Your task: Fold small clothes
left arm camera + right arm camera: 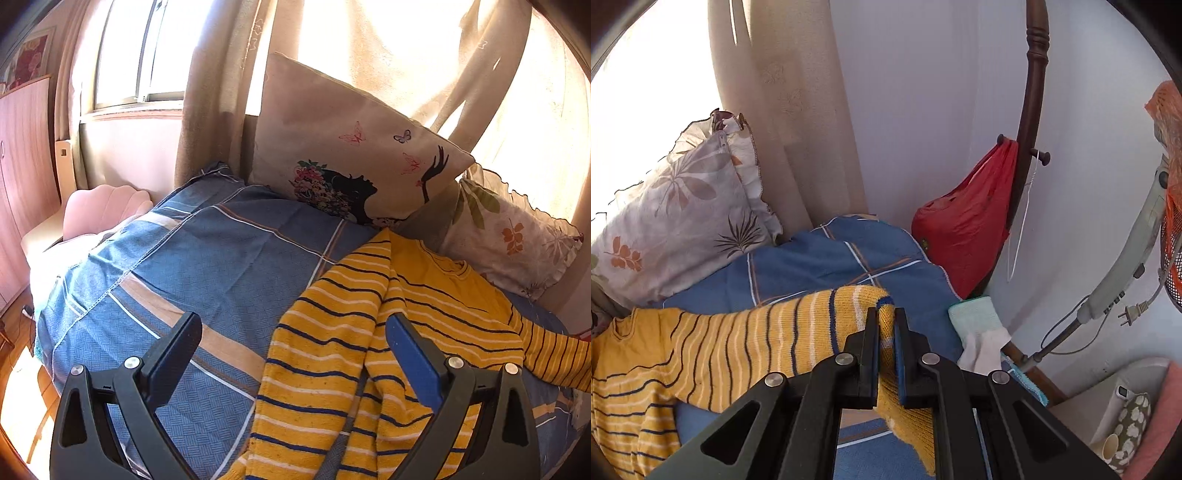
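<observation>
A yellow knitted sweater (369,332) with navy and white stripes lies on the blue checked bedspread (207,266). My left gripper (293,332) hovers above its left side, open, with nothing between the fingers. One sleeve lies folded over the body. In the right wrist view the other sleeve (768,332) stretches from the sweater's body (631,373) to my right gripper (886,319), which is shut on the sleeve's cuff. The cuff end hangs down below the jaws.
A printed cushion (351,155) and a leaf-patterned pillow (517,240) lean at the bed's far edge by the curtains. A red bag (964,225) hangs on a wooden stand at the bed's corner. A folded light green cloth (977,314) and a fan (1145,229) sit beyond the edge.
</observation>
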{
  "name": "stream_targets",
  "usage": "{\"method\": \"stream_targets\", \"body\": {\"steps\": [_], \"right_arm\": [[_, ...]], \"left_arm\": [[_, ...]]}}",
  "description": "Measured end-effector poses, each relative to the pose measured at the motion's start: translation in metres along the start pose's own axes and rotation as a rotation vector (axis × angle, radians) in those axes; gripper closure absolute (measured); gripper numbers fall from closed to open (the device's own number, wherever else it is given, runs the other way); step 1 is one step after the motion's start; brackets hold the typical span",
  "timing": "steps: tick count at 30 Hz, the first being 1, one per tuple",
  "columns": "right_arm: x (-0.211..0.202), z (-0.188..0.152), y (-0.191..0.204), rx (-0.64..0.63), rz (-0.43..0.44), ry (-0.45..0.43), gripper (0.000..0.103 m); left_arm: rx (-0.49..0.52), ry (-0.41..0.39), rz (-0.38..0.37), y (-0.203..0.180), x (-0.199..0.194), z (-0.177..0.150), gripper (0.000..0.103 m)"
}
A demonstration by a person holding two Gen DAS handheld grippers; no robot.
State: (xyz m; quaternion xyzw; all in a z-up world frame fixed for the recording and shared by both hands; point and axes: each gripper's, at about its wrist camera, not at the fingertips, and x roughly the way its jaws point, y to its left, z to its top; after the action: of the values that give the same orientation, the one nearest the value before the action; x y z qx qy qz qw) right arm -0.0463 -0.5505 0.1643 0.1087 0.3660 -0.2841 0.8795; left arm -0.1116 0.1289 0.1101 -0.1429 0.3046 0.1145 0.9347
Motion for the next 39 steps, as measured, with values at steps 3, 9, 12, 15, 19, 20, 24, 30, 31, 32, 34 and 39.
{"method": "stream_targets", "body": {"steps": [3, 9, 12, 15, 19, 20, 24, 30, 31, 32, 34, 39], "right_arm": [[-0.015, -0.003, 0.048, -0.045, 0.15, 0.027, 0.096], [-0.045, -0.023, 0.208, -0.183, 0.551, 0.146, 0.096], [-0.048, -0.046, 0.296, -0.246, 0.693, 0.213, 0.096], [-0.044, -0.073, 0.377, -0.296, 0.765, 0.273, 0.096], [-0.025, -0.114, 0.457, -0.384, 0.742, 0.311, 0.095], [-0.018, -0.123, 0.473, -0.403, 0.737, 0.325, 0.095], [0.004, -0.151, 0.511, -0.418, 0.771, 0.395, 0.08], [-0.047, -0.16, 0.509, -0.485, 0.904, 0.33, 0.055], [-0.062, -0.165, 0.506, -0.529, 0.92, 0.325, 0.055], [-0.077, -0.175, 0.504, -0.58, 0.943, 0.327, 0.055], [-0.108, -0.2, 0.494, -0.686, 1.01, 0.354, 0.055], [-0.162, -0.275, 0.465, -0.891, 1.076, 0.399, 0.053]], "left_arm": [[-0.017, -0.006, 0.018, 0.014, 0.0, -0.001, 0.004], [-0.046, 0.009, -0.006, 0.033, 0.004, -0.007, 0.004], [-0.06, 0.016, -0.004, 0.045, 0.004, -0.01, 0.004], [-0.085, 0.015, 0.012, 0.063, 0.001, -0.011, 0.004], [-0.114, 0.017, 0.042, 0.087, -0.004, -0.013, 0.004], [-0.12, 0.016, 0.051, 0.093, -0.005, -0.013, 0.004], [-0.148, 0.014, 0.072, 0.114, -0.009, -0.016, 0.004], [-0.198, 0.019, 0.077, 0.138, -0.008, -0.018, 0.004], [-0.203, 0.017, 0.078, 0.14, -0.008, -0.018, 0.004], [-0.208, 0.016, 0.078, 0.142, -0.008, -0.018, 0.004], [-0.216, 0.015, 0.08, 0.145, -0.009, -0.019, 0.004], [-0.24, 0.018, 0.083, 0.153, -0.01, -0.022, 0.004]]}}
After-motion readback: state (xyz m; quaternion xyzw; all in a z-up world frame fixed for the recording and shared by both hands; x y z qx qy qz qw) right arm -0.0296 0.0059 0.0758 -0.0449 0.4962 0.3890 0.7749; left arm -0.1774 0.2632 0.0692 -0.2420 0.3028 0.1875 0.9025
